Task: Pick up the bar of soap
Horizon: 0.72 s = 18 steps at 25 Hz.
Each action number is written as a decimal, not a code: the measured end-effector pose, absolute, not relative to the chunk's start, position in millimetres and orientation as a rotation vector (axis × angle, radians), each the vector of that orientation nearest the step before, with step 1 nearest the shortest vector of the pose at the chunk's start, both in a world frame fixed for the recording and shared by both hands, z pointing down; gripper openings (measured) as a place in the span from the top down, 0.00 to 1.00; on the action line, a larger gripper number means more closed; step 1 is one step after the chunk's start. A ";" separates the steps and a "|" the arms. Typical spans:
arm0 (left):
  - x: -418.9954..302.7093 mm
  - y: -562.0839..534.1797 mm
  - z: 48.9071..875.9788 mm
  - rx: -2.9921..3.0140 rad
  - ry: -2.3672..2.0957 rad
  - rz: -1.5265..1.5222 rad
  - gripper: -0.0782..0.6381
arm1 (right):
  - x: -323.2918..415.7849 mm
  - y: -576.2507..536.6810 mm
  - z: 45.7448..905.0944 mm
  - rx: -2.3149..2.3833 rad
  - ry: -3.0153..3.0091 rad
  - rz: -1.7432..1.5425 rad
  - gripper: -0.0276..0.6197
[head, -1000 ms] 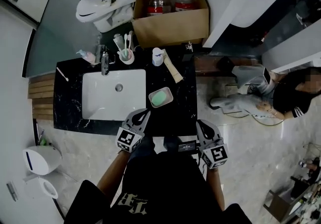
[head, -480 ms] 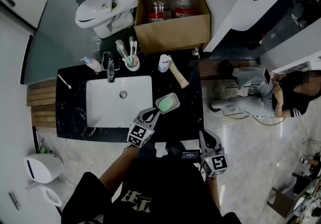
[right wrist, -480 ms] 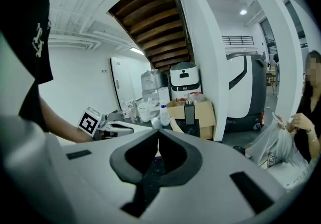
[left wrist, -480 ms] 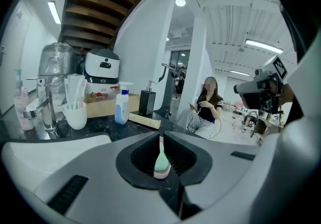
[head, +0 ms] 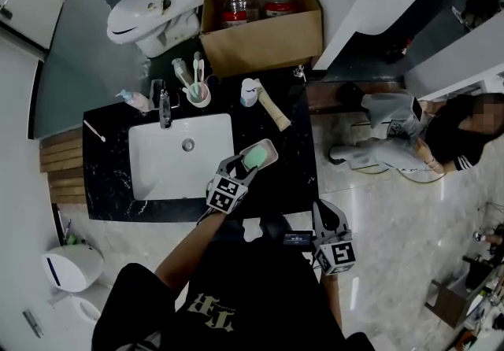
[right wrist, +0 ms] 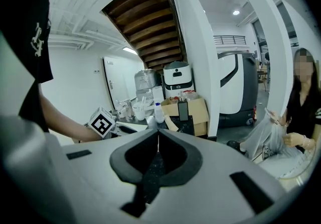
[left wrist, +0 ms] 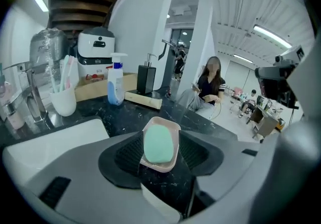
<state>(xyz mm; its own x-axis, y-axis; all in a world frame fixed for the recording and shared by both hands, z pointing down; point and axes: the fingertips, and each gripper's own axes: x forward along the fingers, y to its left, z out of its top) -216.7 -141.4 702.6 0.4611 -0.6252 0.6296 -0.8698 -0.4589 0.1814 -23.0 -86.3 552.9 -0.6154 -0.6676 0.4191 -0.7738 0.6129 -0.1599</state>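
Note:
A green bar of soap [head: 253, 157] lies in a pale pink dish [head: 271, 146] on the black counter [head: 293, 164], right of the sink. My left gripper [head: 245, 165] has reached the dish. In the left gripper view its jaws have just been opening, and my left gripper [left wrist: 160, 135] stands open with the soap [left wrist: 160, 146] and the dish [left wrist: 173, 128] between the pads. My right gripper [head: 324, 209] hangs off the counter's front right corner. The right gripper view shows my right gripper [right wrist: 157, 133] shut and empty.
A white sink [head: 142, 182] with a faucet [head: 164, 104] fills the counter's left. A toothbrush cup [head: 198, 93], a small bottle [head: 248, 92] and a wooden-looking stick [head: 272, 112] stand along the back. Behind are a cardboard box [head: 264, 42] and a toilet [head: 148, 17]. A person [head: 453, 137] sits at right.
My left gripper has moved from the counter's front edge forward and down to the soap dish, and its jaws have opened around it. The right gripper has barely moved.

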 end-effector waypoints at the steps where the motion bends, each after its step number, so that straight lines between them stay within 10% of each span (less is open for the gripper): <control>1: -214.8 -143.7 706.6 2.218 -1.232 0.699 0.60 | -21.6 -85.5 554.1 1.169 -2.520 0.475 0.94; 18: -196.2 -163.5 758.8 1.944 -1.083 1.068 0.52 | 26.2 -86.0 569.5 1.286 -2.431 0.541 0.94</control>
